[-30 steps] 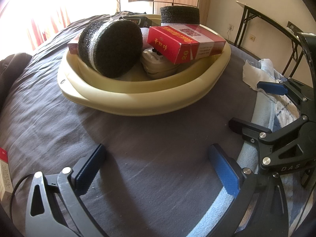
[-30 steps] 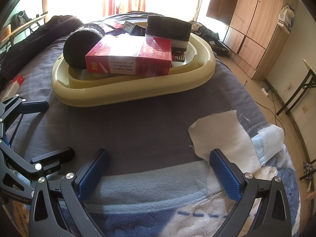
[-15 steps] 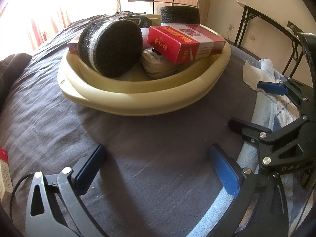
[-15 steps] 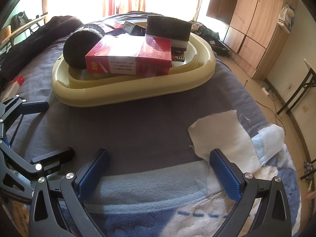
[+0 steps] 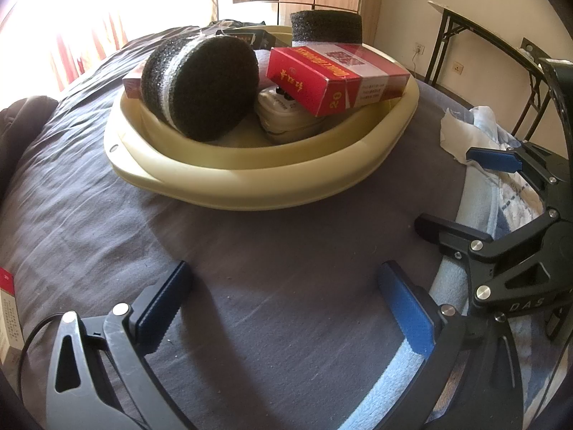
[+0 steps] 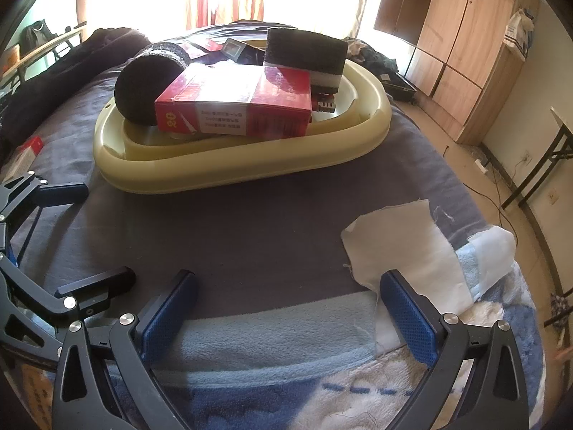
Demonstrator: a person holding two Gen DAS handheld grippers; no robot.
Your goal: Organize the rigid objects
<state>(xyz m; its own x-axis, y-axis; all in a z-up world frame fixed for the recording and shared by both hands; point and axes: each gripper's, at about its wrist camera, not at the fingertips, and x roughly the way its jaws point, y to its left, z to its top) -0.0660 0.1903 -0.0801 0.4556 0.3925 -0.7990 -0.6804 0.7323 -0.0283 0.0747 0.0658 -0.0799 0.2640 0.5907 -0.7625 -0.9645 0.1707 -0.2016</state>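
Note:
A cream plastic basin [image 5: 250, 175] [image 6: 250, 168] sits on the grey bed cover. It holds a round black sponge [image 5: 204, 86] [image 6: 147, 86], a red box [image 5: 333, 79] [image 6: 240, 107], a second black sponge block [image 5: 326, 28] [image 6: 304, 57], a white object [image 5: 286, 118] under the box, and small boxes at the back. My left gripper [image 5: 283, 308] is open and empty, low over the cover in front of the basin. My right gripper [image 6: 286, 315] is open and empty over the blue towel edge. Each gripper shows at the edge of the other's view.
A white cloth [image 6: 404, 251] and a blue-and-white towel [image 6: 272, 340] lie at the right front of the bed. A red-and-white box [image 5: 7, 315] [image 6: 25, 154] lies on the cover at the left. Wardrobes [image 6: 462, 43] and a folding table [image 5: 494, 46] stand beyond the bed.

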